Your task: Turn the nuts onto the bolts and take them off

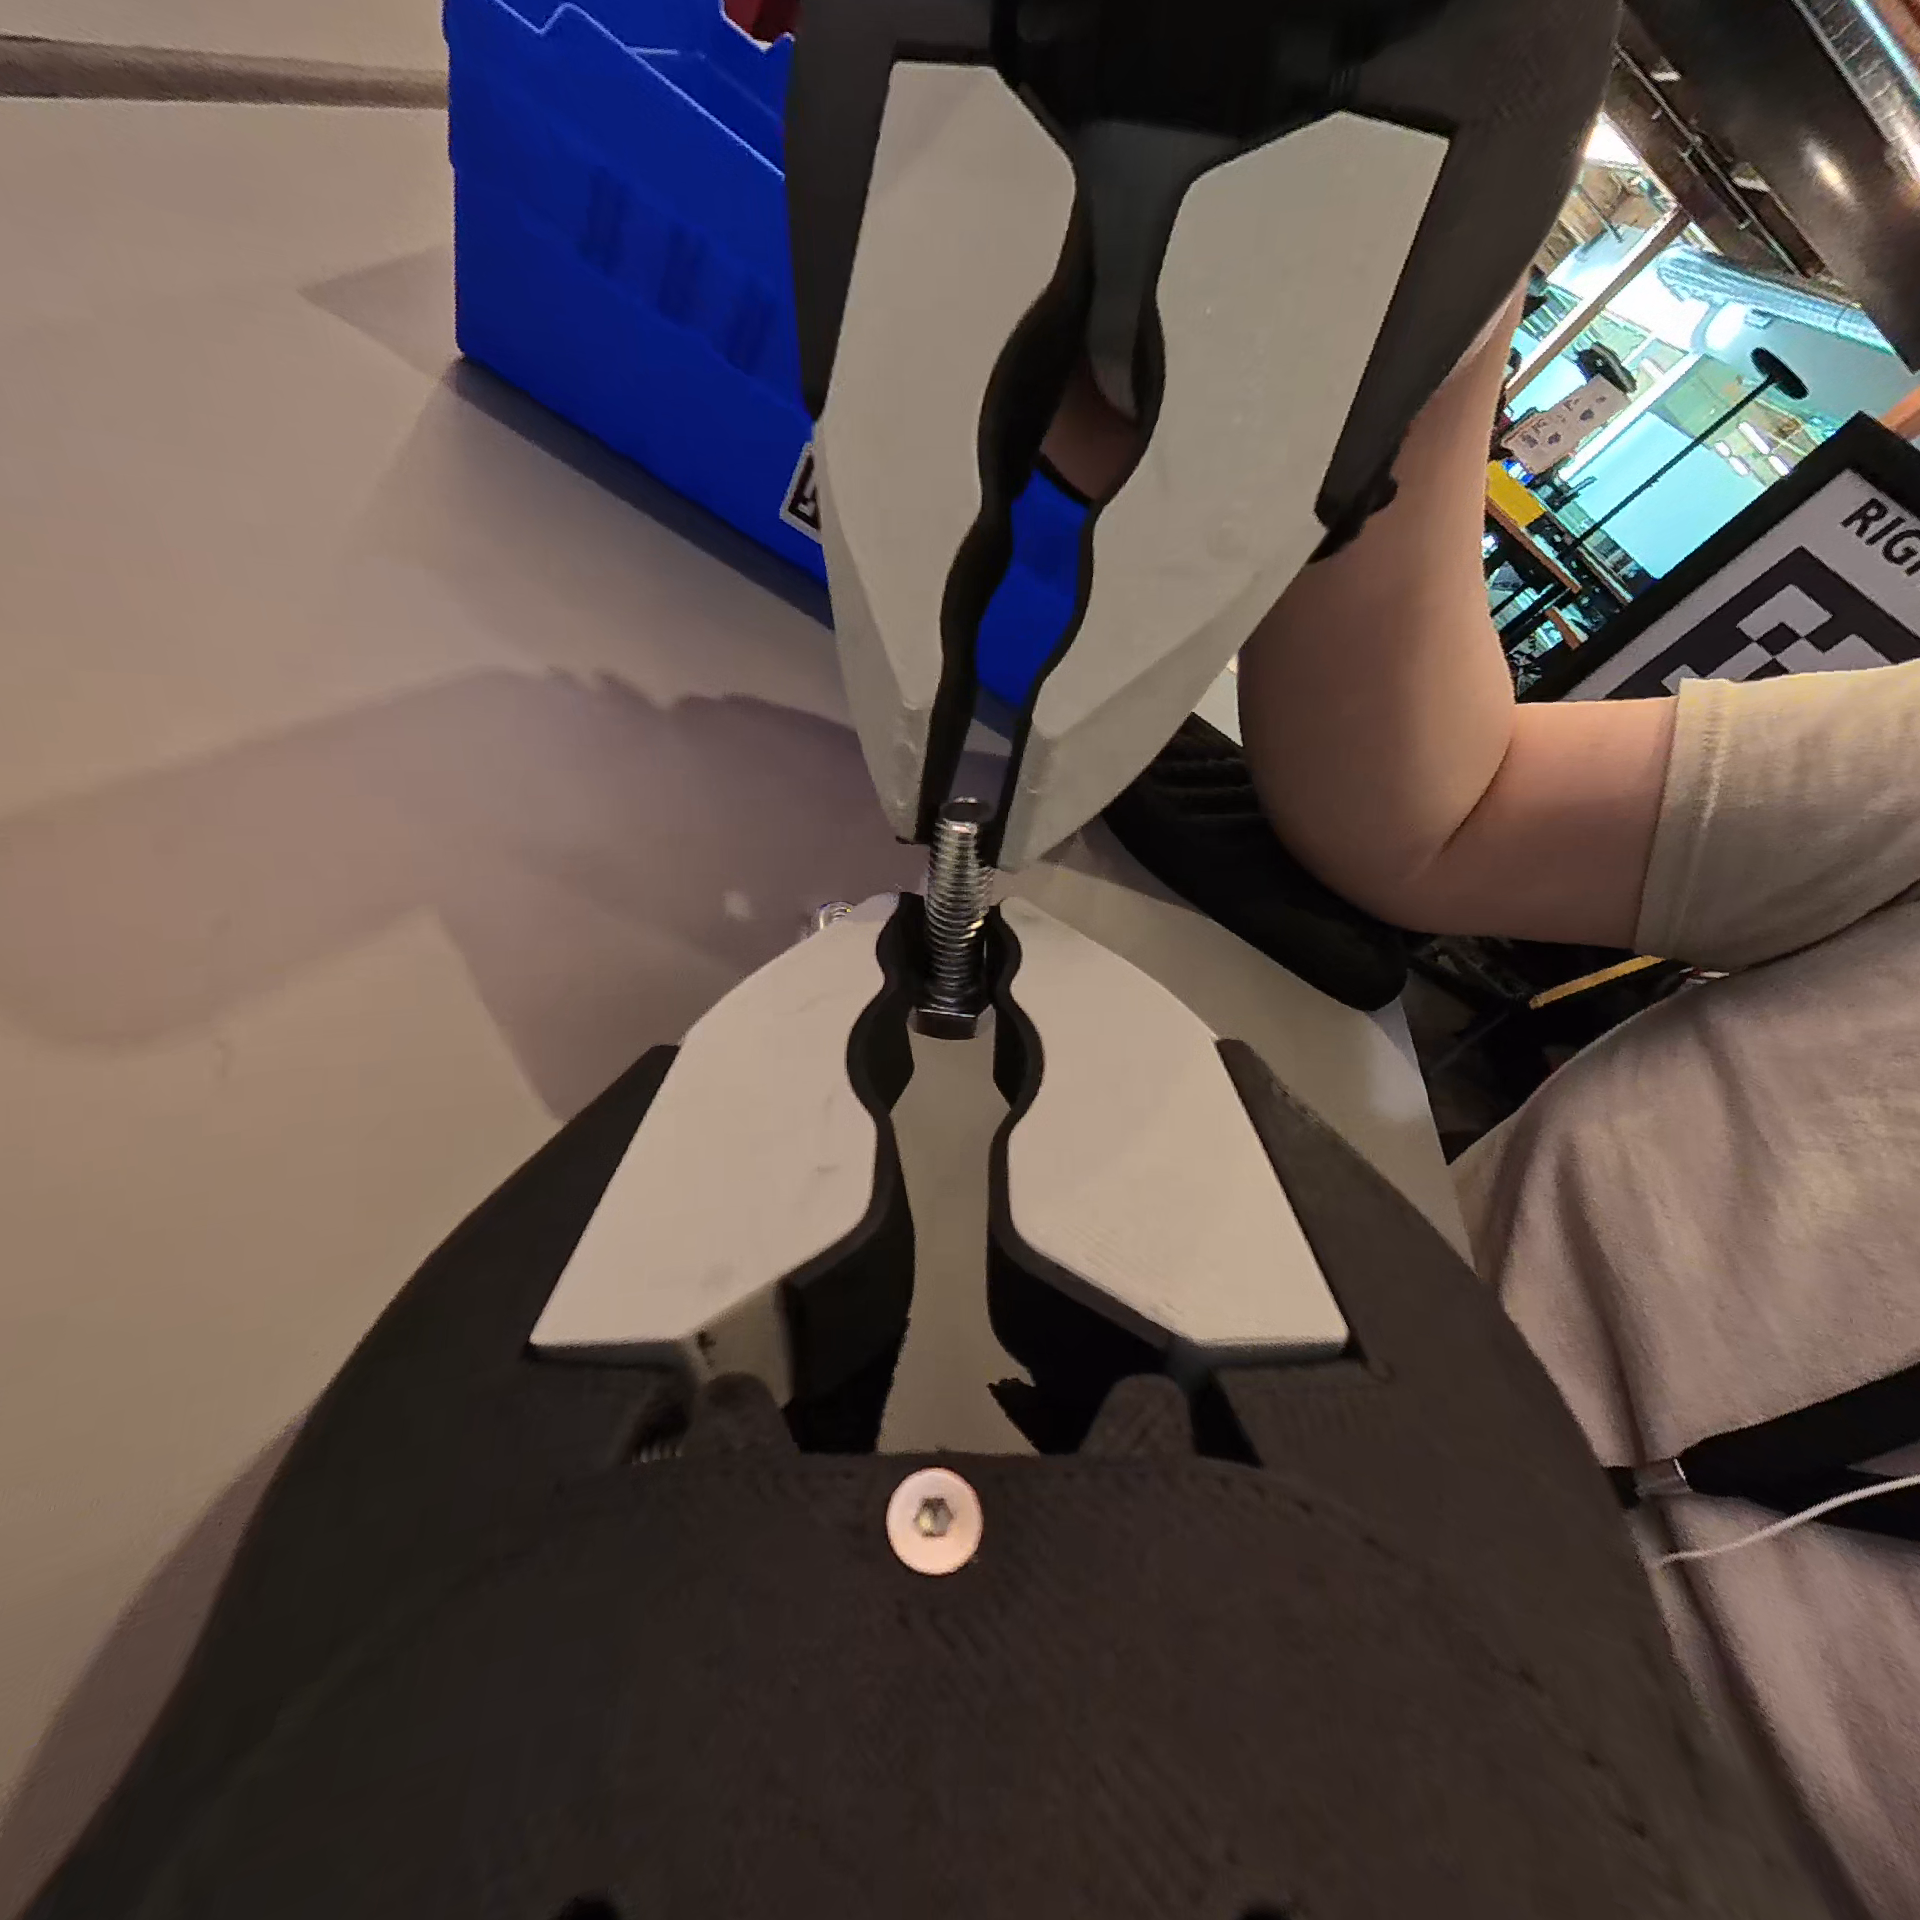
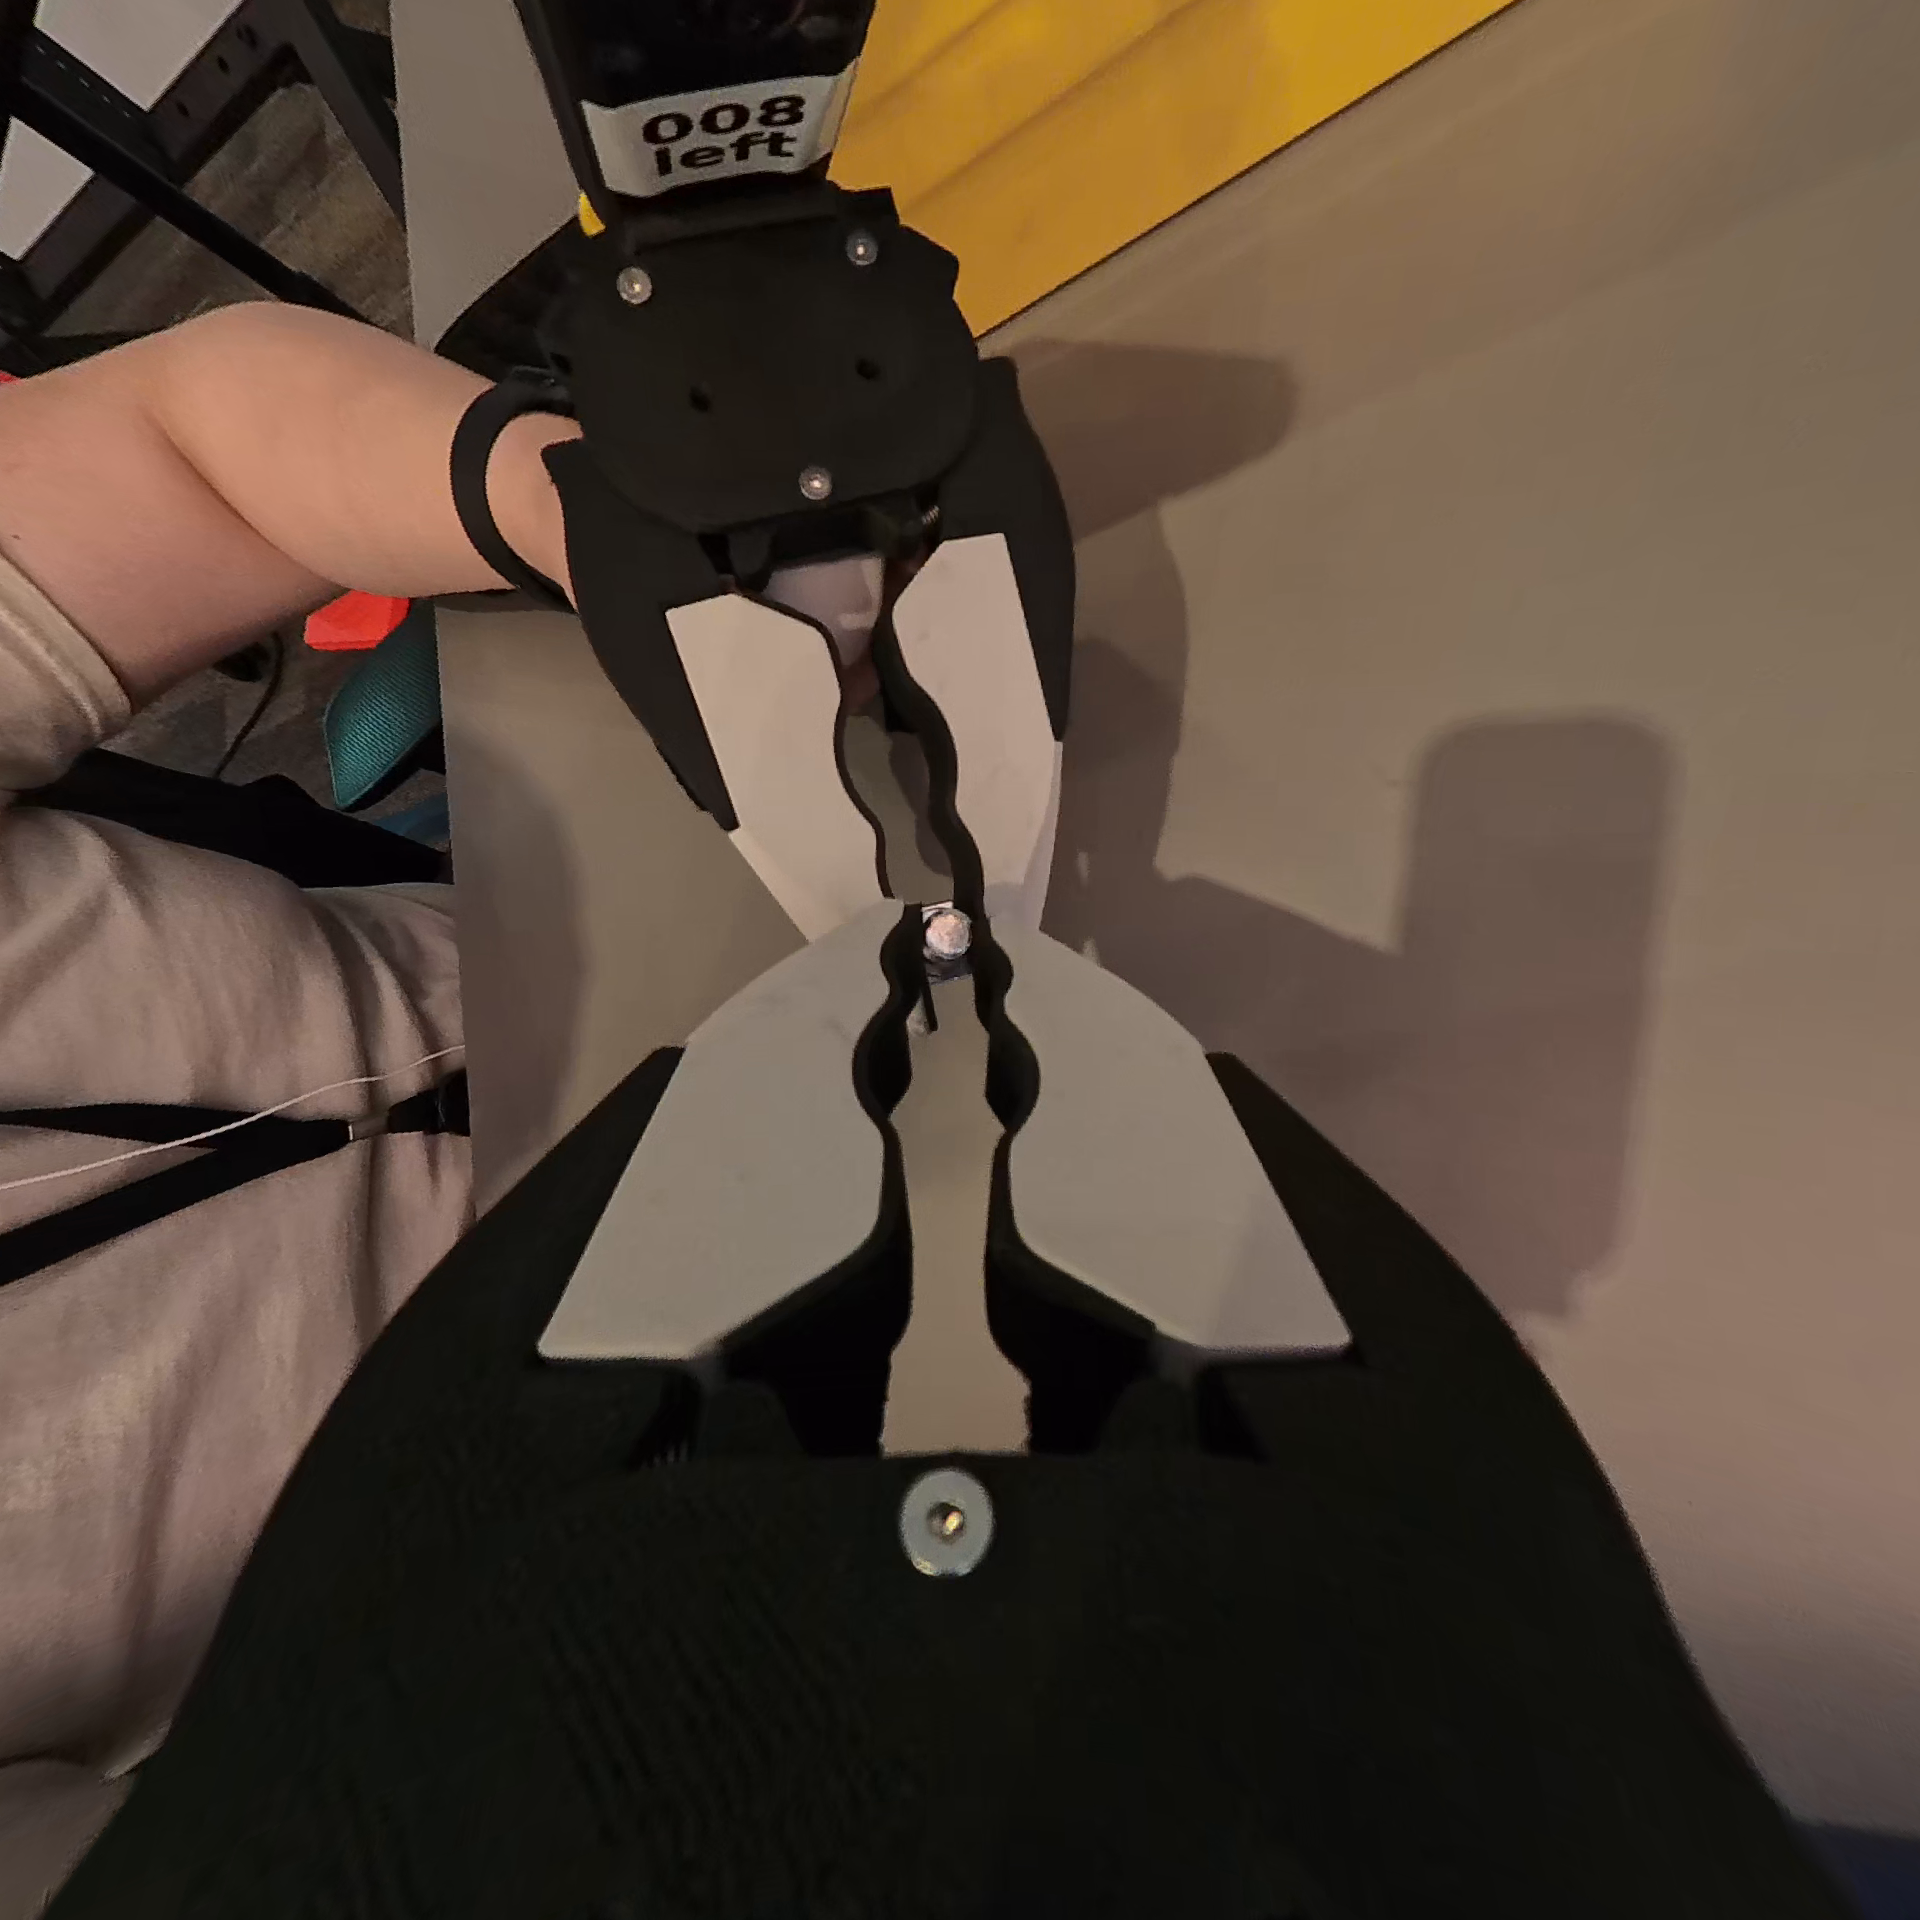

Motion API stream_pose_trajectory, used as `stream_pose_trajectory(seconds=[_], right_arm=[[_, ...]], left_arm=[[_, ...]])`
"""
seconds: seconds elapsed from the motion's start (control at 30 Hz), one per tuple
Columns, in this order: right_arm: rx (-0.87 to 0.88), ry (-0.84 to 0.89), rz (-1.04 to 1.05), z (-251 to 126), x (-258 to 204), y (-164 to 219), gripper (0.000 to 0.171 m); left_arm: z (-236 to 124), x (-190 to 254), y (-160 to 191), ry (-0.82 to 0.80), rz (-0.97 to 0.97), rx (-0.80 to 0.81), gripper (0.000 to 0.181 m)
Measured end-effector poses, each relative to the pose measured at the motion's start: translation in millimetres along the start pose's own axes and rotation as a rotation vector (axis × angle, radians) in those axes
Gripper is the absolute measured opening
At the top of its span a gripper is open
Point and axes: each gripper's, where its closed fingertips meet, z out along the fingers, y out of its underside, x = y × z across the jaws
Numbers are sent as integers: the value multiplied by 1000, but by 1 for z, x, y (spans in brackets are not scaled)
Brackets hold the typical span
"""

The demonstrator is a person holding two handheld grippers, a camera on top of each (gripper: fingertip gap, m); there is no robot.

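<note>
My left gripper (image 1: 951,914) is shut on a silver bolt (image 1: 951,925), with the hex head seated in the groove between its grey fingers (image 1: 769,1122). The threaded shaft points away from it. My right gripper (image 1: 961,831) comes in from above, its fingertips closed around the bolt's far tip. In the right wrist view my right gripper (image 2: 945,920) pinches a small metal nut (image 2: 948,975) just behind the round bolt end (image 2: 945,932). I cannot tell whether the nut sits on the thread. The left gripper (image 2: 930,899) faces it from the top.
A blue plastic bin (image 1: 623,312) stands on the grey table (image 1: 260,727) behind the grippers. A small metal part (image 1: 831,914) lies on the table by my left fingertip. The person's arm (image 1: 1455,727) and torso are on the right. A yellow strip (image 2: 1091,135) edges the table. The tips of both grippers are at nearly the same place.
</note>
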Motion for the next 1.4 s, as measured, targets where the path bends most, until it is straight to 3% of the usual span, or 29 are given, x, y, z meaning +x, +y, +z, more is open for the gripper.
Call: stream_pose_trajectory(seconds=[0.47,1.1,1.27,1.4], right_arm=[[15,-33,60,1,3,0,10],[79,-29,49,-6,2,-12,9],[50,72,-66,-9,7,-8,12],[-37,230,-287,-16,12,2,25]], left_arm=[[-5,-1,-7,96,-157,65,12],[-9,2,-11,108,-145,69,10],[-9,-5,-9,29,-89,53,10],[-17,-12,-18,-39,-52,112,10]])
